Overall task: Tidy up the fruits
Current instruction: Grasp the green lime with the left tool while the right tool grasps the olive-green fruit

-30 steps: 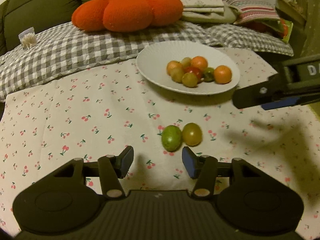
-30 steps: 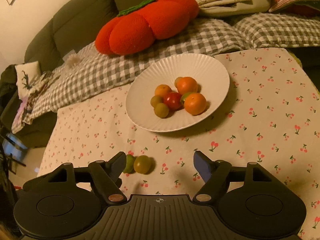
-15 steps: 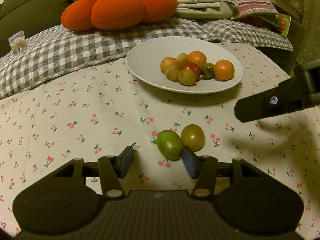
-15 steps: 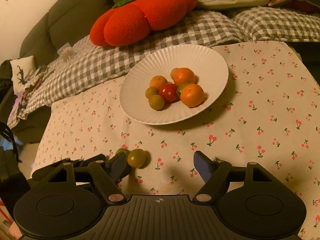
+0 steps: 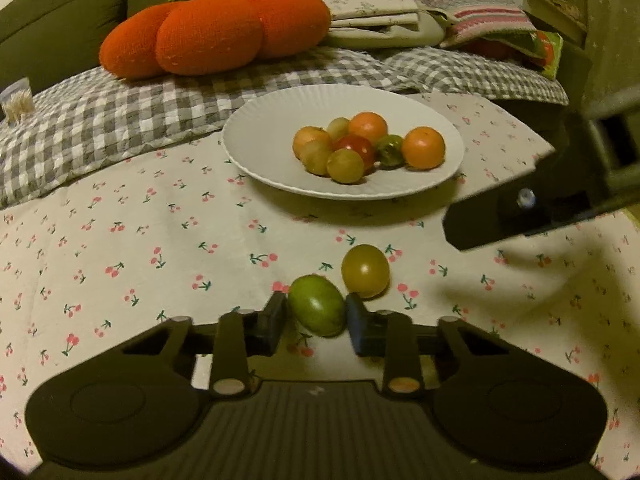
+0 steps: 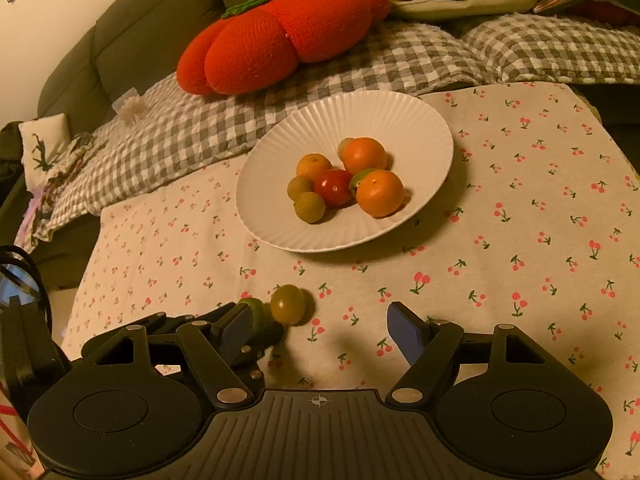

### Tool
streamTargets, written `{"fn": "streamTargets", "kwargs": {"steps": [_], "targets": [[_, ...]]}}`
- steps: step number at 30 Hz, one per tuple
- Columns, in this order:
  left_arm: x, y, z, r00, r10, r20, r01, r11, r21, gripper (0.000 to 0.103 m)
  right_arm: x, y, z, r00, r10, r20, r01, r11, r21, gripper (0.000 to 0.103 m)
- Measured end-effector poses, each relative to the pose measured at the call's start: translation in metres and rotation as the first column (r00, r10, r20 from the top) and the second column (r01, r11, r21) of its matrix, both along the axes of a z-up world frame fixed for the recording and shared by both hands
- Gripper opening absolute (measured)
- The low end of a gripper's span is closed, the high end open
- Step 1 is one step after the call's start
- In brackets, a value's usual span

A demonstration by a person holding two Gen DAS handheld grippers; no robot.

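A green oval fruit [image 5: 317, 310] lies on the cherry-print cloth between the fingers of my left gripper [image 5: 316, 318]. The jaws stand on either side of it, close but apart from it, so the gripper is open. An olive-yellow round fruit [image 5: 365, 270] touches it just beyond. A white ribbed plate [image 5: 264, 136] farther back holds several orange, yellow, green and red fruits. In the right wrist view my right gripper [image 6: 316, 330] is open and empty above the cloth, with the olive fruit [image 6: 288, 304] and green fruit [image 6: 254, 306] at its left finger, and the plate [image 6: 384, 120] ahead.
An orange pumpkin cushion [image 5: 212, 28] lies on a grey checked blanket [image 5: 100, 116] behind the plate. Folded cloths [image 5: 376, 12] are stacked at the back right. The right gripper's body [image 5: 540, 208] hangs over the right of the cloth. The table edge drops off at left [image 6: 80, 280].
My left gripper has moved forward so the green fruit now sits between its fingers. The right gripper has shifted slightly and stays open.
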State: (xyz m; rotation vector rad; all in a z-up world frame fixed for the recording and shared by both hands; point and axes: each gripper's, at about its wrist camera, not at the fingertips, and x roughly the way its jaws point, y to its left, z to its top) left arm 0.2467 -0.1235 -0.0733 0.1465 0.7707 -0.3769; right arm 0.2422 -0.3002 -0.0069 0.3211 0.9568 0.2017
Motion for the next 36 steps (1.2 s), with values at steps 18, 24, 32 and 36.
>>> {"fn": "streamTargets", "kwargs": {"steps": [18, 24, 32, 36], "targets": [[-0.006, 0.03, 0.011, 0.964, 0.24, -0.109, -0.242, 0.97, 0.003, 0.029, 0.012, 0.016, -0.018, 0.999, 0.038, -0.011, -0.038, 0.999, -0.031, 0.076], [-0.008, 0.038, 0.014, 0.954, 0.276, -0.12, -0.277, 0.961, 0.007, 0.029, 0.025, 0.03, -0.031, 0.998, 0.067, 0.017, -0.065, 0.994, -0.087, 0.076], [-0.006, 0.039, 0.012, 0.948, 0.286, -0.136, -0.289, 0.957, 0.0, 0.029, 0.027, 0.042, -0.043, 0.989, 0.139, 0.042, -0.134, 0.986, -0.1, 0.066], [-0.006, 0.039, 0.011, 0.949, 0.286, -0.136, -0.289, 0.957, 0.002, 0.029, 0.025, 0.052, -0.044, 0.981, 0.184, 0.053, -0.177, 0.977, -0.121, 0.046]]}}
